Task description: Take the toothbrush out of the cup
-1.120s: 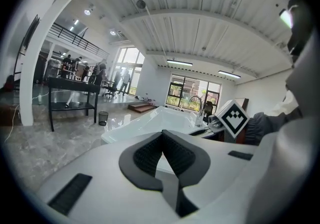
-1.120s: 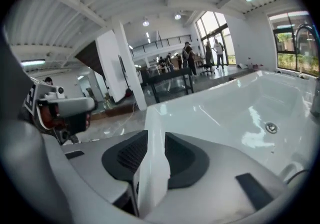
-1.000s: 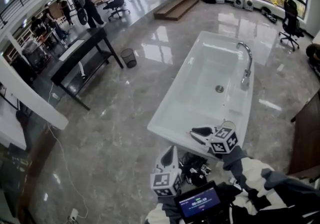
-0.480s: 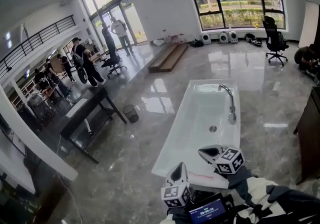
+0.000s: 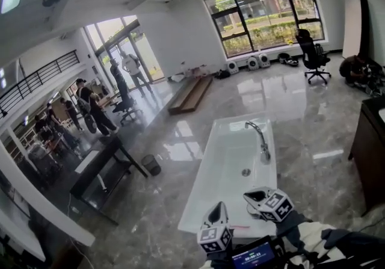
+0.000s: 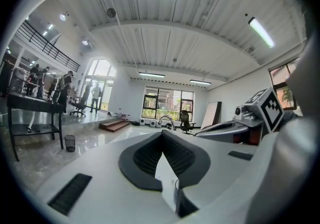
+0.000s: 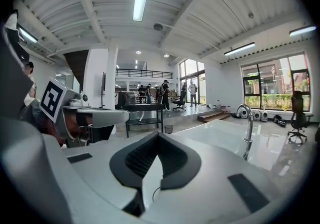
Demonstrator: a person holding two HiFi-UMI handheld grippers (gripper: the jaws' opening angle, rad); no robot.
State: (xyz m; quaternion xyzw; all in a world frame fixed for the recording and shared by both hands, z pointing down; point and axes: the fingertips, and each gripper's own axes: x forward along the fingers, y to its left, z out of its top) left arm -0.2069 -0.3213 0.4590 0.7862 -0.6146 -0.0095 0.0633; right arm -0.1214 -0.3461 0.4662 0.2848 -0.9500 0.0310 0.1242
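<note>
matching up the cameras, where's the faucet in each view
head view: faucet right of centre, just below mid-height.
left gripper view: faucet small, near centre.
right gripper view: faucet large, on the right side.
shared landmark: black office chair by the windows.

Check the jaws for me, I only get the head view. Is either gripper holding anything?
Observer: In its own view the left gripper has its jaws closed tip to tip, with nothing between them.
Operator: Right one?
Observer: The right gripper is shut too, and empty.
Operator: Cup or toothbrush in either gripper view?
Observer: Neither view shows one. Past the right jaws are the white basin and its faucet.
</note>
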